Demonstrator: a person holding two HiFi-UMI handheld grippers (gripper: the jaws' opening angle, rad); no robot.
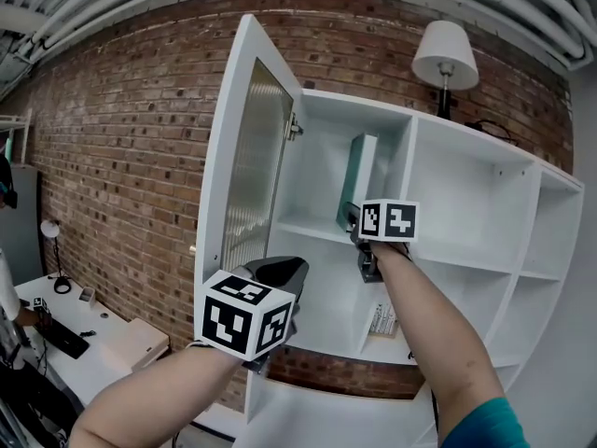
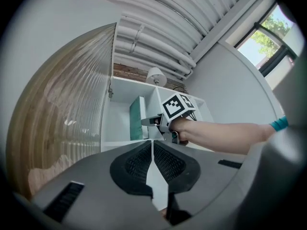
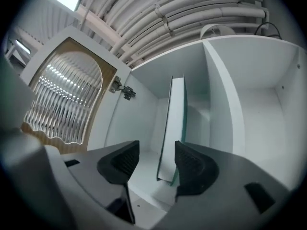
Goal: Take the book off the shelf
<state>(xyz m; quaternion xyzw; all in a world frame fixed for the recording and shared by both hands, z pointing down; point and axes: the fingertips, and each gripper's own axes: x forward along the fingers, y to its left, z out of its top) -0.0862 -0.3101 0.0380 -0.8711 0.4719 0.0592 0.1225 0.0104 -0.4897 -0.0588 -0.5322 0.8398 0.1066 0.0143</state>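
Observation:
A thin teal book [image 1: 357, 180] stands upright in the upper left compartment of the white shelf unit [image 1: 410, 171], behind the opened glass door [image 1: 252, 157]. My right gripper [image 1: 354, 218] is raised to the book's lower end. In the right gripper view its jaws [image 3: 156, 147] stand open, with the book [image 3: 172, 128] just ahead, its bottom edge close to the right jaw and neither pad pressing on it. My left gripper [image 1: 283, 269] hangs lower, in front of the door, shut with nothing in it [image 2: 152, 150]. The left gripper view also shows the book [image 2: 137, 119] and the right gripper [image 2: 147, 121].
A white lamp [image 1: 445, 59] stands on top of the shelf unit. A few items [image 1: 381, 320] lie in the compartment below. The ribbed glass door [image 3: 67, 99] swings out to the left. A desk [image 1: 103, 329] with a small lamp stands at the lower left, against the brick wall.

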